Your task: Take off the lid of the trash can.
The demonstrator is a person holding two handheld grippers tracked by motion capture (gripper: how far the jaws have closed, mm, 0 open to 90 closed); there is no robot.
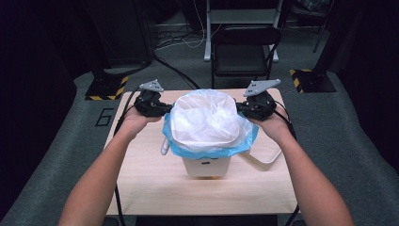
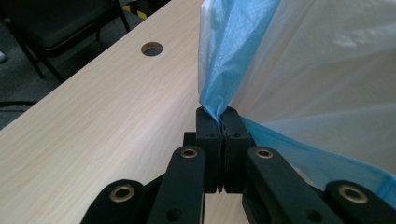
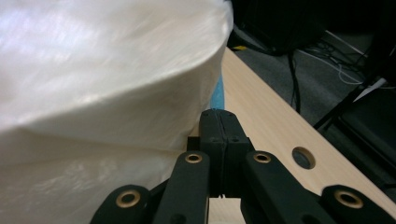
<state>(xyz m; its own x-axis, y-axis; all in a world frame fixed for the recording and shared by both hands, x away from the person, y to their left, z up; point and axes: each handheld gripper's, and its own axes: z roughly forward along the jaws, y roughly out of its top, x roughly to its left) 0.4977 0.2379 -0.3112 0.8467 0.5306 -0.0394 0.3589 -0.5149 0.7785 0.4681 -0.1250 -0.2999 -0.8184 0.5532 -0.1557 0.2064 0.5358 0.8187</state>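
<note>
A small white bin point(image 1: 207, 167) stands in the middle of the wooden table point(image 1: 141, 183). A thin white bag with a blue rim point(image 1: 204, 120) billows over its top. My left gripper point(image 1: 162, 109) is at the bag's left side; in the left gripper view my left gripper point(image 2: 223, 114) is shut, with the blue rim point(image 2: 233, 56) pinched between the jaw tips. My right gripper point(image 1: 242, 109) is at the bag's right side. In the right gripper view its jaws point(image 3: 219, 116) are pressed together under the white bag point(image 3: 102, 70), a sliver of blue rim running down into them.
A white frame-like piece point(image 1: 263, 157) lies on the table right of the bin. A black chair point(image 1: 244, 52) stands beyond the table's far edge. The tabletop has a round hole point(image 2: 152, 48) near its far edge. Cables trail from both grippers.
</note>
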